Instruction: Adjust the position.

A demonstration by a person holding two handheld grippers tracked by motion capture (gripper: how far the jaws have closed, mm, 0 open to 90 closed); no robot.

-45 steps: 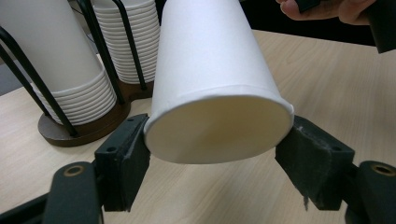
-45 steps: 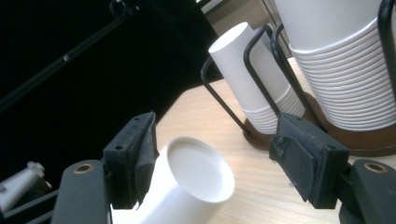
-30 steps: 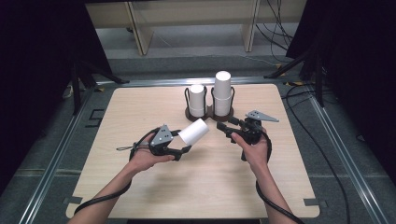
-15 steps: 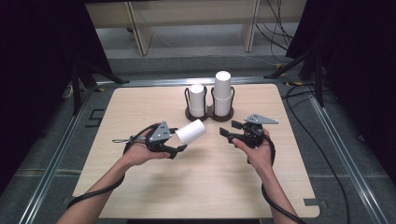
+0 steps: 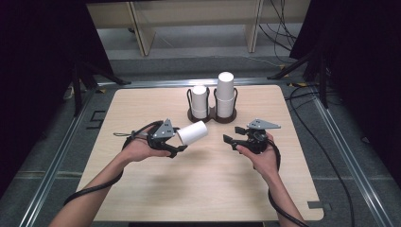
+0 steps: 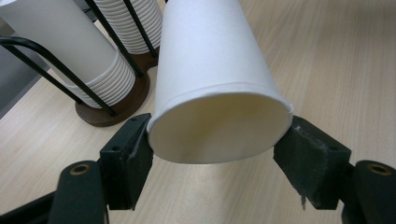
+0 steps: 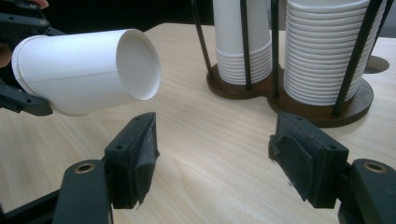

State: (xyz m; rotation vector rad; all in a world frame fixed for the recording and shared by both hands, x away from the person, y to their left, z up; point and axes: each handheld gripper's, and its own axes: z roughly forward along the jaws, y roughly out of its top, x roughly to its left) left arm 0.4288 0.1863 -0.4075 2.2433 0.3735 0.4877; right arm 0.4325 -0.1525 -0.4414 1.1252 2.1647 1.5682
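Left of centre in the high view, the left gripper (image 5: 182, 143) holds a white paper cup (image 5: 193, 133) on its side above the table (image 5: 142, 104), the cup's closed base pointing toward the upper right of the frame. Its jaws have just been closing and now press on the cup's open rim from both sides, as the left gripper view shows, squeezing the mouth slightly oval. Right of centre, the right gripper (image 5: 228, 140) rests in the person's hand with its jaws standing partly apart and nothing between them. Its own view shows bare wood between the pads, with the cup in the upper left. Near the table's far edge stands a dark wire cup holder (image 5: 211, 115) with two stacks of cups (image 5: 225, 94).
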